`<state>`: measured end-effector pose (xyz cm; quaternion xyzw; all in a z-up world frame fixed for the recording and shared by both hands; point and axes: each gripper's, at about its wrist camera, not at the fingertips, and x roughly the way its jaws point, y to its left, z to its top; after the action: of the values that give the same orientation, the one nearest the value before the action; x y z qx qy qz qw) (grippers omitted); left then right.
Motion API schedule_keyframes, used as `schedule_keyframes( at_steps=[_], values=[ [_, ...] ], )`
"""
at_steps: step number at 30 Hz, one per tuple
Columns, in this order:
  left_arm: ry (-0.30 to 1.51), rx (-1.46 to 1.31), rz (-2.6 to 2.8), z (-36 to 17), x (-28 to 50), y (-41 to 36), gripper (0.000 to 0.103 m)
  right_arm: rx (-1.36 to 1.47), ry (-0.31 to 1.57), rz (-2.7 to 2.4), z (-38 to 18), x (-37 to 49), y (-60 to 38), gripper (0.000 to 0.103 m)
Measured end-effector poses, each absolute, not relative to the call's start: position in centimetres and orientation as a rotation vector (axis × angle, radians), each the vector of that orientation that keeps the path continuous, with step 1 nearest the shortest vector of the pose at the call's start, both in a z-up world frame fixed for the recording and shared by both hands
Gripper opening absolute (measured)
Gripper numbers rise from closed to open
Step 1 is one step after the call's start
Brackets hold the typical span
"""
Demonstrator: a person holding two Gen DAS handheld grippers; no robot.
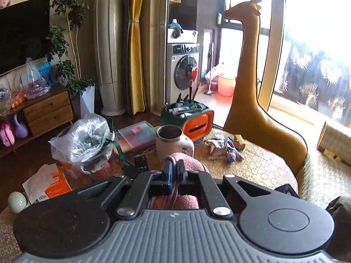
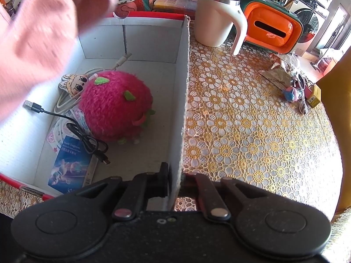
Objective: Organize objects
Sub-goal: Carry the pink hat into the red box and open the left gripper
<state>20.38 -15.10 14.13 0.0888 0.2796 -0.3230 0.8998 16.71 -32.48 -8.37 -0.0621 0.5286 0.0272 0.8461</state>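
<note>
The left hand-held gripper [image 1: 174, 171] pinches a pink cloth [image 1: 186, 175] before a white mug [image 1: 173, 144].

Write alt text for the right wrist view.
The right gripper is shut on the side wall of a white cardboard box on a flowered tablecloth. Inside lie a pink plush toy, cables and a blue card; pink cloth hangs blurred above, a mug stands behind.
</note>
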Motion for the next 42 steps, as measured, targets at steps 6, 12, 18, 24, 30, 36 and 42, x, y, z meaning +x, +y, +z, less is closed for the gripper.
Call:
schedule_keyframes(
  at_steps=[6, 12, 18, 24, 30, 36, 42],
  values=[
    [0.689, 0.256, -0.678, 8.2, 20.7, -17.9, 0.003, -0.126, 1.114, 0.059, -8.3, 16.7, -32.5, 0.004],
    [0.785, 0.311, -0.662, 3.5, 21.3, -19.4, 0.003, -0.126, 1.113, 0.059, -8.2, 16.7, -32.6, 0.005],
    [0.871, 0.341, -0.634, -0.2, 22.2, -19.8, 0.003, -0.126, 1.112, 0.056, -8.1, 16.7, -32.5, 0.005],
    [0.930, 0.352, -0.629, -2.8, 22.2, -19.8, 0.003, -0.127, 1.114, 0.055, -8.1, 16.8, -32.5, 0.005],
    [0.940, 0.363, -0.647, -3.6, 21.6, -19.5, 0.005, -0.130, 1.111, 0.053, -7.9, 16.6, -32.4, 0.005],
    [0.939, 0.347, -0.641, -3.7, 21.0, -18.9, 0.015, -0.135, 1.106, 0.048, -7.5, 16.4, -32.4, 0.005],
    [0.902, 0.324, -0.640, -3.1, 20.0, -17.7, 0.062, -0.146, 1.103, 0.040, -7.2, 16.2, -32.3, 0.006]
  ],
)
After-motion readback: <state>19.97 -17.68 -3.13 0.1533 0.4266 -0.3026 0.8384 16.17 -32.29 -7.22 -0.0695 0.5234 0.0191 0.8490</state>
